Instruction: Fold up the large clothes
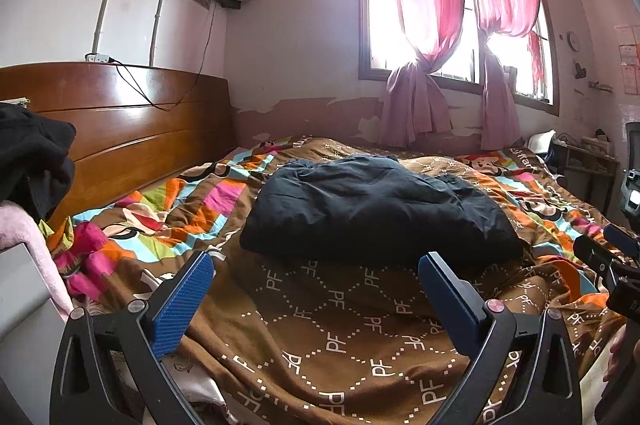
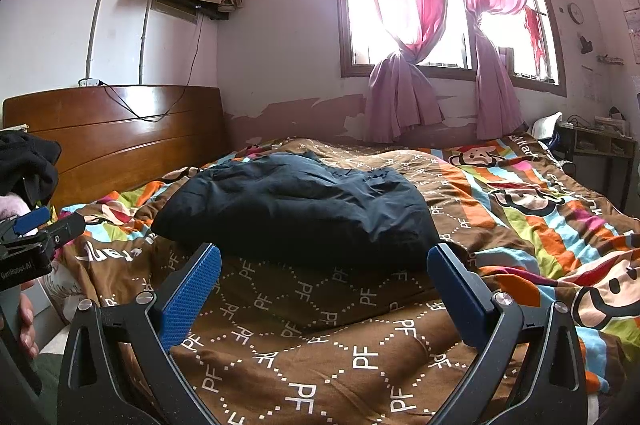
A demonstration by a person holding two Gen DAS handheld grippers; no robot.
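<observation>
A dark navy garment (image 1: 372, 209) lies folded in a thick bundle in the middle of the bed; it also shows in the right wrist view (image 2: 304, 209). My left gripper (image 1: 316, 261) is open and empty, held just short of the bundle's near edge. My right gripper (image 2: 324, 253) is open and empty, also just in front of the bundle's near edge. The left gripper shows at the left edge of the right wrist view (image 2: 32, 237); the right gripper shows at the right edge of the left wrist view (image 1: 612, 257).
The bed is covered by a brown and striped patterned quilt (image 1: 328, 329). A wooden headboard (image 1: 120, 129) stands at the left. A pile of black clothes (image 1: 32, 153) sits at the far left. A window with pink curtains (image 1: 432, 9) is behind the bed.
</observation>
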